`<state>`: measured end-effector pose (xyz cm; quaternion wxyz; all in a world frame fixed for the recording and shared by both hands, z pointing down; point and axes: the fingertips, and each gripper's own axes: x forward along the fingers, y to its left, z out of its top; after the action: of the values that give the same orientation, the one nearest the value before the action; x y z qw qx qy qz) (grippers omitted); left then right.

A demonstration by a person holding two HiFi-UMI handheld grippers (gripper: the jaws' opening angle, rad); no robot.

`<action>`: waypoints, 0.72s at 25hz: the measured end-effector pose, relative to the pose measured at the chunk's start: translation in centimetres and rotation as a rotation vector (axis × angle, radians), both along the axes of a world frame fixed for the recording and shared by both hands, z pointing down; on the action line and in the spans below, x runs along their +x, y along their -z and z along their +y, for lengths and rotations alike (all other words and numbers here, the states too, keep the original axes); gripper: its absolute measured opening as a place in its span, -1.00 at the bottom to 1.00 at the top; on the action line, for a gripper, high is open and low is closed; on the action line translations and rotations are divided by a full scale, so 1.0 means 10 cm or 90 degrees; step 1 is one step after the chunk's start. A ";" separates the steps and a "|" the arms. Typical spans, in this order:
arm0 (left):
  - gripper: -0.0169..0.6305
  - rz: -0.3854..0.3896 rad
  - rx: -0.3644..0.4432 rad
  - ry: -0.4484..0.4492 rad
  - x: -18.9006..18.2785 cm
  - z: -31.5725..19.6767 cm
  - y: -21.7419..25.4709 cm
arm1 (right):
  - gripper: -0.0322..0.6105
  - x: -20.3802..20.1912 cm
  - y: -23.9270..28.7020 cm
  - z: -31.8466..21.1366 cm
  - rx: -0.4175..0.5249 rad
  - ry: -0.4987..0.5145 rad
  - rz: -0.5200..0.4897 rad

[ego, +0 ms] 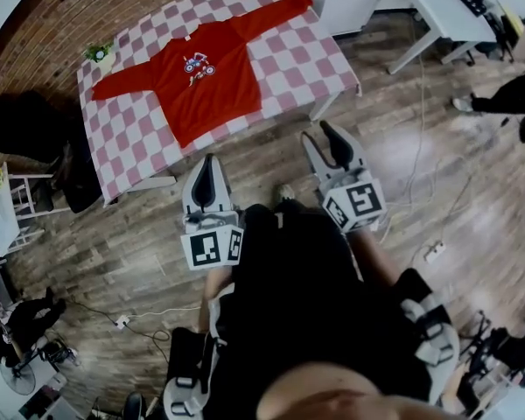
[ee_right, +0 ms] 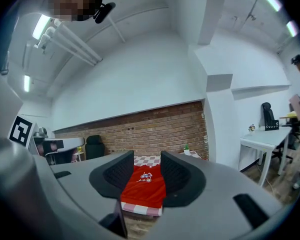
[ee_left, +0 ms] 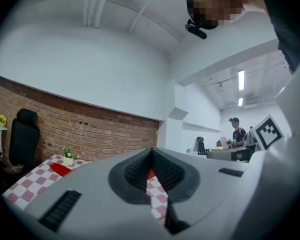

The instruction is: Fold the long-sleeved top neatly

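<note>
left gripper [ee_left: 151, 152] clenched, right gripper [ee_right: 146, 159] released, both empty (jaws hide top [ee_right: 144, 184] partly).

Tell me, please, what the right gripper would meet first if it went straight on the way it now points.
Probably the near hem of the red top at the front edge of the checked table; the way there looks free, though depth is unclear.

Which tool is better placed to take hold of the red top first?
Probably the right tool: its jaws stand apart and frame the red top head-on. The left tool is shut and sees only slivers of it.
</note>
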<state>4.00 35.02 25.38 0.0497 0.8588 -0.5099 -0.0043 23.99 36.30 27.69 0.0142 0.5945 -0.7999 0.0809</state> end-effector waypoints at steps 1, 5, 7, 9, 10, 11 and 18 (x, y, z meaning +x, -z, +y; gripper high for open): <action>-0.94 -0.001 0.000 -0.001 0.03 -0.09 0.00 | -0.39 0.02 -0.01 -0.10 -0.003 0.001 0.000; -0.94 -0.002 -0.011 0.001 0.10 -0.44 -0.06 | -0.39 0.07 -0.10 -0.44 -0.017 0.001 -0.002; -0.94 0.001 -0.014 0.000 0.11 -0.63 -0.09 | -0.39 0.10 -0.13 -0.63 -0.023 -0.002 0.001; -0.94 -0.001 -0.015 -0.003 0.11 -0.85 -0.11 | -0.39 0.11 -0.15 -0.84 -0.026 -0.006 0.003; -0.94 -0.001 -0.015 -0.006 0.11 -0.97 -0.13 | -0.39 0.11 -0.17 -0.95 -0.028 -0.010 0.004; -0.94 -0.001 -0.017 -0.009 0.11 -1.10 -0.15 | -0.39 0.12 -0.18 -1.06 -0.030 -0.014 0.005; -0.94 0.000 -0.020 -0.053 0.23 -2.05 -0.25 | -0.39 0.14 -0.25 -1.94 -0.038 -0.047 -0.006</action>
<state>6.26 14.56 27.92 0.0636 0.8783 -0.4738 0.0060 25.41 16.94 30.15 0.0252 0.6227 -0.7746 0.1082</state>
